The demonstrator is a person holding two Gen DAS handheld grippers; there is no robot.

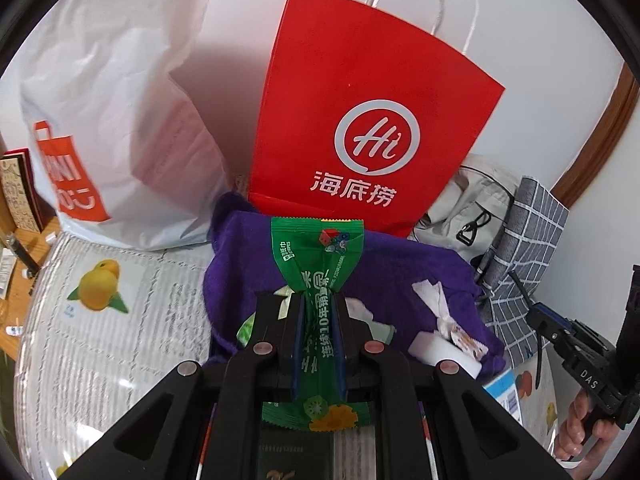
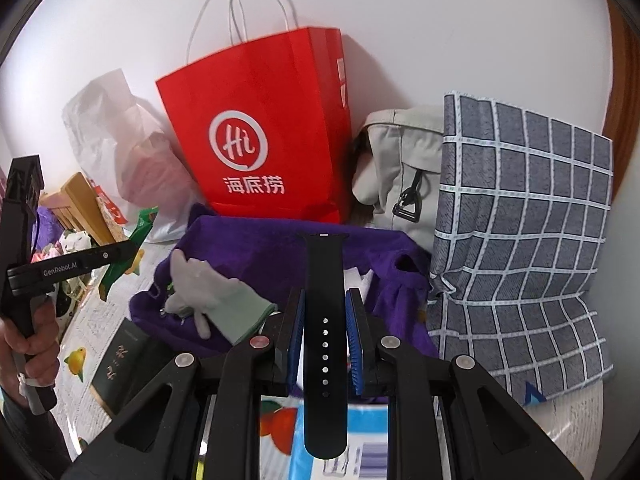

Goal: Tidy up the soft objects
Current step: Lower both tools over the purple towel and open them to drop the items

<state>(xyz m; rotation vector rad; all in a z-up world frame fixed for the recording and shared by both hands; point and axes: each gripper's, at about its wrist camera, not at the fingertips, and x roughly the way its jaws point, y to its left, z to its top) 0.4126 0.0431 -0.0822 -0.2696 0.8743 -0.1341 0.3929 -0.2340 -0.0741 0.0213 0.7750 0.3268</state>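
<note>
My left gripper [image 1: 319, 300] is shut on a green wet-wipe packet [image 1: 318, 256], pinched at its middle and held above a purple cloth [image 1: 392, 268]. My right gripper [image 2: 325, 296] is shut on a black watch strap [image 2: 324, 300] that stands upright between the fingers, above the same purple cloth [image 2: 256, 248]. A pale grey-green glove [image 2: 212, 292] lies on the cloth's left part. Crumpled white tissue [image 1: 434, 296] and a small white pack [image 1: 452, 344] lie on the cloth's right part. The left gripper [image 2: 116, 254] with its green packet also shows at the left of the right wrist view.
A red paper bag [image 1: 368, 120] stands against the wall behind the cloth, a white plastic bag [image 1: 116, 112] to its left. A beige backpack [image 2: 404, 168] and a grey checked pillow [image 2: 520, 220] lie to the right. A dark booklet [image 2: 124, 364] and a blue box [image 2: 360, 436] lie in front.
</note>
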